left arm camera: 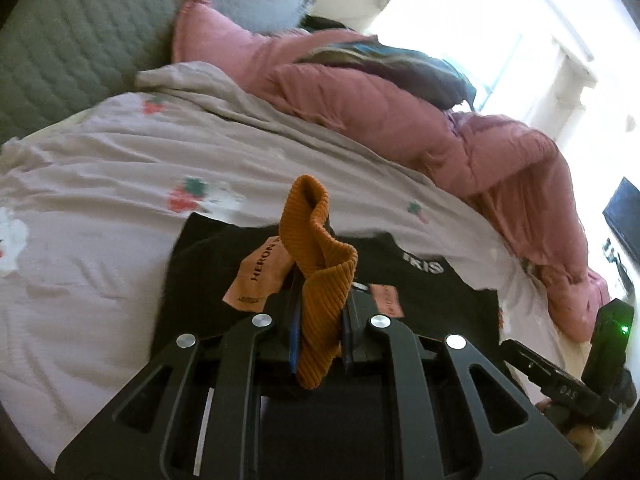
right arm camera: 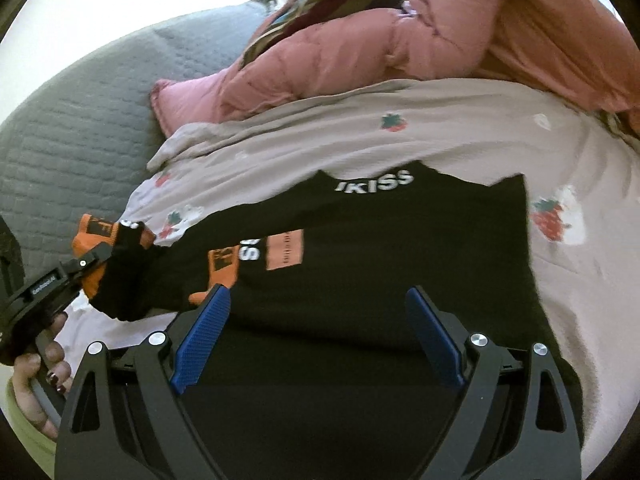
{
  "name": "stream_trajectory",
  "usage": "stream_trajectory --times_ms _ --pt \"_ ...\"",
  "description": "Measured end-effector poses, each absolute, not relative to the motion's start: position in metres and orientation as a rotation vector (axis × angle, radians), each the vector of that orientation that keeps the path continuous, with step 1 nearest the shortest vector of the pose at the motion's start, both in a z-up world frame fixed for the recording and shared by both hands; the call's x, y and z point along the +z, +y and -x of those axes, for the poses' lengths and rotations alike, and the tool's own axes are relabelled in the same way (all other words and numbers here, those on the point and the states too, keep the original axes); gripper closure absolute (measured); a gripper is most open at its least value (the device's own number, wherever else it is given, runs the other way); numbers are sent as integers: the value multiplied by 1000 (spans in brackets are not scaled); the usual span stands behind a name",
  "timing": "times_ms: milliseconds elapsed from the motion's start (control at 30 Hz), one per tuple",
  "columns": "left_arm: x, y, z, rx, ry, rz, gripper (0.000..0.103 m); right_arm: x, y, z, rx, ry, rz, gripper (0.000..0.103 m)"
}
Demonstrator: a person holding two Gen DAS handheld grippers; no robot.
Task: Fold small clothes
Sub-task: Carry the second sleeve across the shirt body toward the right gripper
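A black sweater (right arm camera: 384, 240) with white lettering and salmon patches lies flat on the strawberry-print sheet (right arm camera: 460, 136). Its sleeve ends in an orange ribbed cuff (left arm camera: 320, 264). My left gripper (left arm camera: 322, 292) is shut on that cuff, which stands up in a fold between the blue pads. In the right wrist view the left gripper (right arm camera: 96, 258) holds the cuff and sleeve end lifted at the sweater's left side, with a person's hand (right arm camera: 44, 376) on its handle. My right gripper (right arm camera: 318, 292) hovers over the sweater's lower body, open, with nothing between its fingers.
A crumpled pink duvet (left arm camera: 400, 96) runs along the far side of the bed, with a striped multicoloured cloth (left arm camera: 400, 60) on it. A pink pillow (right arm camera: 188, 100) and a grey quilted cover (right arm camera: 80, 120) lie at the far left. A bright window (left arm camera: 480, 20) is behind.
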State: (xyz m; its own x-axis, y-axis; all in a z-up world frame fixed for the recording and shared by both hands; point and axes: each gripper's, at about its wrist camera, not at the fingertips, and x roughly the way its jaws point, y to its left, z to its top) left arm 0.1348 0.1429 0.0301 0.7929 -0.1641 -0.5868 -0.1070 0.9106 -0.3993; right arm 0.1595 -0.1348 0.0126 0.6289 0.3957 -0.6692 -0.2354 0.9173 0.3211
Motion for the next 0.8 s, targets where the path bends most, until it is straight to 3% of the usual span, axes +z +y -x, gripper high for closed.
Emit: stream_trajectory --times_ms 233,333,367,400,500,800 --pt "19 94 -159 -101 717 383 95 11 -166 -153 332 809 -238 14" --pt "9 79 -164 -142 745 359 87 10 -176 -151 314 808 -243 14" --pt "7 77 -165 -156 748 360 79 10 -177 -152 311 809 -243 14" --pt "6 76 -164 -186 744 375 62 8 -179 -152 308 811 -241 14" --pt "8 76 -158 -268 722 397 41 4 -179 -153 301 824 -237 14" --pt "1 127 -154 28 672 273 38 -6 -124 -154 401 868 -157 14"
